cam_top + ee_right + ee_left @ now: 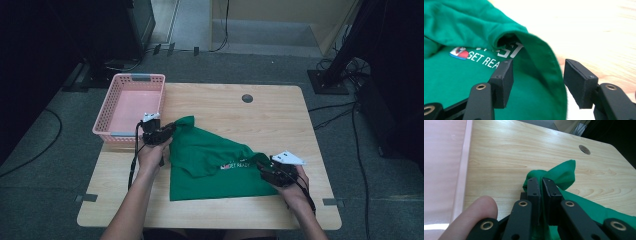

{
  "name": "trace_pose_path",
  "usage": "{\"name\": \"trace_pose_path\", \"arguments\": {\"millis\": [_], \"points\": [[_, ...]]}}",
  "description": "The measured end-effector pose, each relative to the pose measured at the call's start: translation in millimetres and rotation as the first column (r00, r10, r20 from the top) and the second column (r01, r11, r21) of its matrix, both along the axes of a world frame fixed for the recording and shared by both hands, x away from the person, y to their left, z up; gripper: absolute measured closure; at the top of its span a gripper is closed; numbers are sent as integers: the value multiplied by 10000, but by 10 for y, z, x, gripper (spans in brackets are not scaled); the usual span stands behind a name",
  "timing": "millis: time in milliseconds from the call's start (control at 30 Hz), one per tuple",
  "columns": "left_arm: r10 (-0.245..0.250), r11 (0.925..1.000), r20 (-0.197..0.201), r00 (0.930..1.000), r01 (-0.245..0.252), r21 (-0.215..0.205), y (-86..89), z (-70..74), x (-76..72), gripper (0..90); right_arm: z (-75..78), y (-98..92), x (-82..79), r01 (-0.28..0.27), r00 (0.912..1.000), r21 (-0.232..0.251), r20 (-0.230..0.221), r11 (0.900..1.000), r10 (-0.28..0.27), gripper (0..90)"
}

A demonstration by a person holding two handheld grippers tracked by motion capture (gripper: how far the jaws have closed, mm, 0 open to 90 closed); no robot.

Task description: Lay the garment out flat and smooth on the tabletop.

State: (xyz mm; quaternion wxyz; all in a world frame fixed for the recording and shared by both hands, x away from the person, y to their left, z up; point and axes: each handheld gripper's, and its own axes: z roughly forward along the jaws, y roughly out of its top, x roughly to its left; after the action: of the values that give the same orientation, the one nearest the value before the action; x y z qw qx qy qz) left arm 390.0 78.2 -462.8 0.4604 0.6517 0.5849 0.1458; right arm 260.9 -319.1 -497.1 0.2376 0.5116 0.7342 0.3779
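A green shirt (210, 160) lies mid-table, its upper corner at ten o'clock pinched tight in the left gripper (169, 131) beside the pink basket (131, 102). At four o'clock the right gripper (264, 169) stands spread, jaws straddling the shirt's hem without pressing it.

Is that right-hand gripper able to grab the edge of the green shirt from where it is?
Probably yes. The right gripper stands open with the green shirt's folded edge already between its jaws, and nothing blocks it; closing should catch the cloth.
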Motion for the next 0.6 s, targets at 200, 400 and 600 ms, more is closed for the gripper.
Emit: {"name": "trace_pose_path", "arguments": {"millis": [200,400,600], "points": [[12,10000,6,10000,-12,-7,6,-8,6,864,191,29,-134,-373,9986,429,398,9984,356,419],[-29,10000,9,10000,29,14,10,-3,-1,864,355,284,-146,-1028,9922,487,759,9935,989,417],[-71,10000,11,10000,71,-21,7,-5,0,864,405,547,-87,-1536,9852,537,847,9867,1487,418]]}}
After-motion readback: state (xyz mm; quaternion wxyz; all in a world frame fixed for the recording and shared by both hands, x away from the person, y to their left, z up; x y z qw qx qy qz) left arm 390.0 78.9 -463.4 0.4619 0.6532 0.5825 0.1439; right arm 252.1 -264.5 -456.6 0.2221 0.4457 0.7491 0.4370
